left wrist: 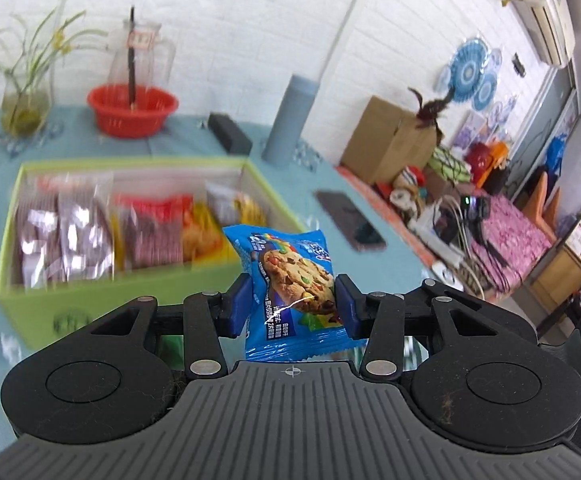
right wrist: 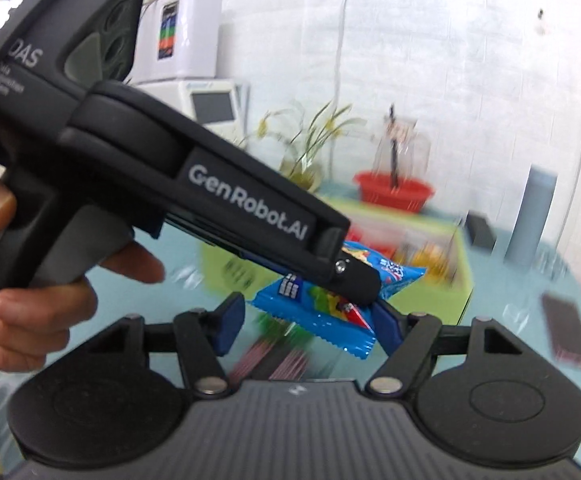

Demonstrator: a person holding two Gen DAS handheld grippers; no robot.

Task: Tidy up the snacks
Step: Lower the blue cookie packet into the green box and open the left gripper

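My left gripper (left wrist: 292, 308) is shut on a blue cookie packet (left wrist: 286, 264), its blue pads pressing both sides, and holds it upright above the teal table. Behind it stands a green box (left wrist: 90, 304) filled with several snack packets (left wrist: 90, 232) in rows. In the right wrist view the left gripper (right wrist: 358, 286) crosses from the upper left with the cookie packet (right wrist: 290, 292) at its tip. The packet's lower end hangs between the fingers of my right gripper (right wrist: 308, 324), which is open; its left pad stands clear of the wrapper. The green box (right wrist: 462, 280) is blurred behind.
At the back of the table are a red basket (left wrist: 132, 110), a vase of plants (left wrist: 24, 108), a glass jug (left wrist: 142, 52), a black block (left wrist: 230, 132) and a grey-blue cylinder (left wrist: 290, 120). A phone (left wrist: 350, 216) lies right of the box. A hand (right wrist: 30, 308) grips the left tool.
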